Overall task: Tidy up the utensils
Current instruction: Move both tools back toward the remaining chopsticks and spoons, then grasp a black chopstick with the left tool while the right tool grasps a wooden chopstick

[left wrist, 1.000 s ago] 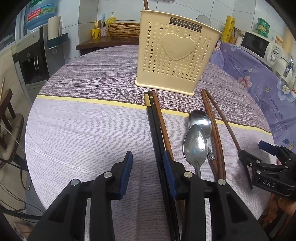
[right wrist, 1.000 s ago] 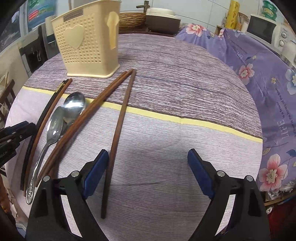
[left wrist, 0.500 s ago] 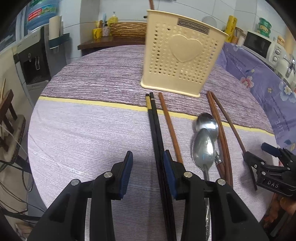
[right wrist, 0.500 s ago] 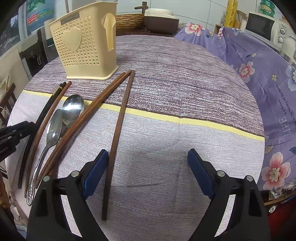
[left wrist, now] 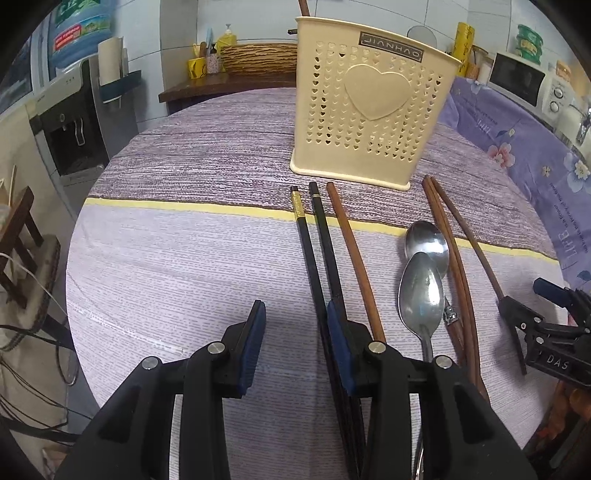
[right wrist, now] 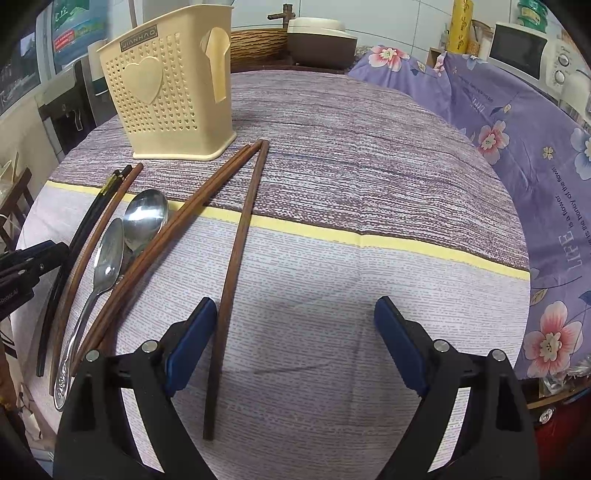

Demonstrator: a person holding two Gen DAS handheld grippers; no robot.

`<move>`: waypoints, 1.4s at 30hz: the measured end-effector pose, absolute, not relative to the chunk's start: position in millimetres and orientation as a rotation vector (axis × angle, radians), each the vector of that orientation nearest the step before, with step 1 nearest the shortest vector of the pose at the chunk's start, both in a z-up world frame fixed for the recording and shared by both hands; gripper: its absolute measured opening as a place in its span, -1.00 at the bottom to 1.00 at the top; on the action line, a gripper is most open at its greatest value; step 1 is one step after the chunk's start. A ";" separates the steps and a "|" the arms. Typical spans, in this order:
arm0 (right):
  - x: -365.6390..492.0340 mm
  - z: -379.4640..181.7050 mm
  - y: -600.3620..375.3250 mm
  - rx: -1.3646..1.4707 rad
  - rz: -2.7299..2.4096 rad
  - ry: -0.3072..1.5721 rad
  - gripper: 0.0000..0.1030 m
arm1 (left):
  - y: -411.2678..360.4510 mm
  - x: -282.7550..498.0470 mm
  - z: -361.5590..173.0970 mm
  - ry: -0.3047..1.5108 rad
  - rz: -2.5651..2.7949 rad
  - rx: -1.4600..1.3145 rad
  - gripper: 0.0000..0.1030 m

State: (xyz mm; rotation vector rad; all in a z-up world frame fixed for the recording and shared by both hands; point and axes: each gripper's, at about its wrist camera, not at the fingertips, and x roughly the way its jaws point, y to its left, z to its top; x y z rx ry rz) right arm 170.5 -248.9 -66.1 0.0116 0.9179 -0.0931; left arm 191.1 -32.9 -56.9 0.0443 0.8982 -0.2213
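Left wrist view: my left gripper (left wrist: pixel 295 328) is parted, empty, its right pad beside the black chopsticks (left wrist: pixel 321 243), probably my next pick. My right gripper (right wrist: pixel 295 328) gapes wide over a brown chopstick (right wrist: pixel 236 266). Spoons (left wrist: pixel 423 273) lie between; the cream utensil holder (left wrist: pixel 369 110) stands beyond, unobstructed.

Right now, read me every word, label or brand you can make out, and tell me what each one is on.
"JIANHAO": plate near the top of the cream utensil holder.
"DAS": white letters on the right tool, seen from the left wrist.
"LIFE" and "is the honey of the flower": purple floral cloth.
Water bottle label: too blurred to read.
Engraving on the spoon handle: too small to read.
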 end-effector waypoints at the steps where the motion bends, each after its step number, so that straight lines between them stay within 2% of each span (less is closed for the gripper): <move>1: 171.5 -65.9 -247.9 0.007 -0.093 0.918 0.67 | -34.9 192.9 -56.8 0.902 -0.218 0.056 -0.29; 8: 197.9 -60.7 -244.3 0.002 -0.036 0.925 0.67 | -33.6 229.7 -56.9 0.908 -0.198 0.115 -0.29; 12: 224.3 -51.2 -245.8 0.045 0.008 0.923 0.64 | -29.7 256.5 -55.1 0.937 -0.193 0.106 -0.36; 13: 233.4 -50.4 -244.0 0.033 0.011 0.927 0.60 | -30.5 260.8 -55.1 0.941 -0.193 0.108 -0.42; 15: 249.3 -51.9 -242.1 0.024 0.012 0.946 0.34 | -33.1 266.2 -54.7 0.946 -0.186 0.110 -0.49; 18: 270.9 -55.0 -246.0 0.075 0.016 0.979 0.07 | -34.9 266.9 -54.4 0.950 -0.185 0.104 -0.53; 23: 292.0 -55.7 -240.5 0.073 -0.008 0.988 -0.24 | -40.7 259.8 -54.2 0.946 -0.190 0.091 -0.60; 28: 308.1 -56.1 -232.7 0.048 -0.040 0.984 -0.50 | -48.0 261.6 -54.6 0.947 -0.192 0.099 -0.78; 30: 312.4 -55.9 -229.6 0.039 -0.034 0.982 -0.69 | -47.1 265.5 -54.1 0.951 -0.196 0.086 -0.81; 34: 314.6 -56.9 -228.0 0.033 -0.028 0.977 -0.82 | -47.3 271.7 -54.0 0.955 -0.201 0.083 -0.82; 42: 314.8 -55.4 -244.8 0.108 0.001 0.956 -0.84 | -49.4 271.8 -53.9 0.944 -0.197 0.073 -0.84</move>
